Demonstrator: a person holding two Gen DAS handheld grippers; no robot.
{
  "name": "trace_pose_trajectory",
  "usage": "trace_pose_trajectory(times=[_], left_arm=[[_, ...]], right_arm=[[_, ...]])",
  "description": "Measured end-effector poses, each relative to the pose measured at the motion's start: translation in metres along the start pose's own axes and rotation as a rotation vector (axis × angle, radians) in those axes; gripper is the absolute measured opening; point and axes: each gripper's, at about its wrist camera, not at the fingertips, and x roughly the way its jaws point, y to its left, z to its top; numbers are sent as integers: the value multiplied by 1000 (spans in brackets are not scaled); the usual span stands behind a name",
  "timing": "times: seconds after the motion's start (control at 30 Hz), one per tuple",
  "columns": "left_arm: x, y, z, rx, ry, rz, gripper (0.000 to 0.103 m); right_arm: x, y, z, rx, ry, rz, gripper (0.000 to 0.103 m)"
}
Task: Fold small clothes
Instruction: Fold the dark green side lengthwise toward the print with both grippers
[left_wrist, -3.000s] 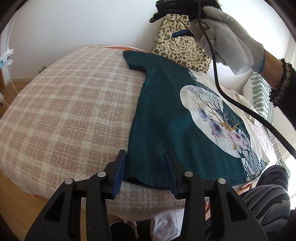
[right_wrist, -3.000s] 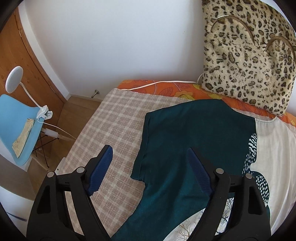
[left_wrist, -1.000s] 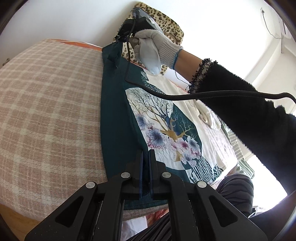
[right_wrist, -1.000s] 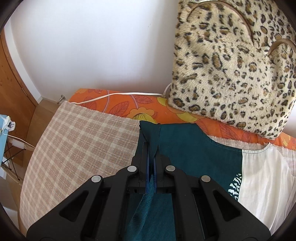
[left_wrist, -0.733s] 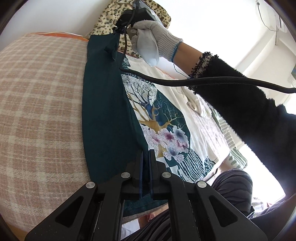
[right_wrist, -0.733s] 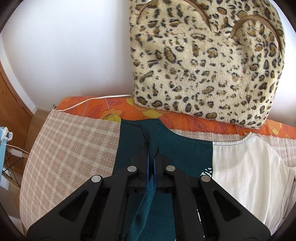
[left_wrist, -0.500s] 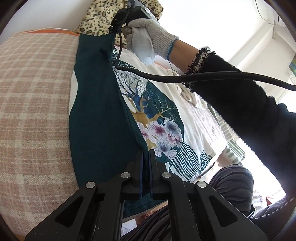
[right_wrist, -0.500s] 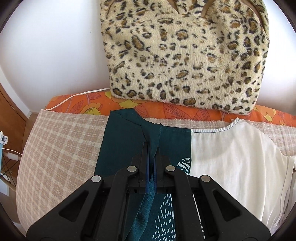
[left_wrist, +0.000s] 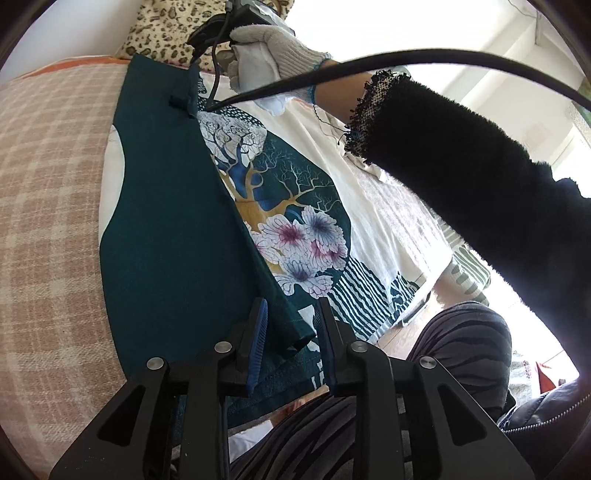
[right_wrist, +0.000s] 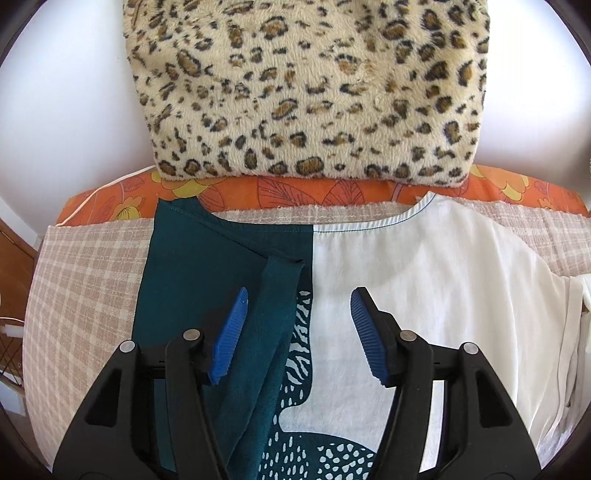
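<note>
One printed T-shirt (right_wrist: 406, 295) lies under and ahead of the claws, its teal side panel folded over. Beyond it stands one leopard-print cushion (right_wrist: 306, 88). One checked blanket (left_wrist: 48, 184) spreads to the left of the claws. Two grippers show, the left gripper (left_wrist: 290, 325) and the right gripper (right_wrist: 299, 317). One gloved hand (left_wrist: 266, 48) shows far ahead.

Left gripper (left_wrist: 290, 314) angled downward, jaws just parted a little, no longer pinching. Right gripper (right_wrist: 299, 299) likewise opened, wider, pointing steeply down. Gloved right hand (left_wrist: 266, 55) gripping its handle, dark sleeve (left_wrist: 461, 166) extended across.
</note>
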Motion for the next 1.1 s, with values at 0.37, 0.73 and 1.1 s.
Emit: trace_pose_trajectory(times=[0.37,0.73,1.1], left_arm=[[-39,27,-14,-56,-85,130,30],[-27,30,-22,-26,-33,204,30],[-24,24,-22,4,-35,237,30]], right_arm=[[-44,43,-54,-195,-44,253,51],[-16,57,-92,-181,110,300,51],[-48,-27,-99,-49,73,200,51]])
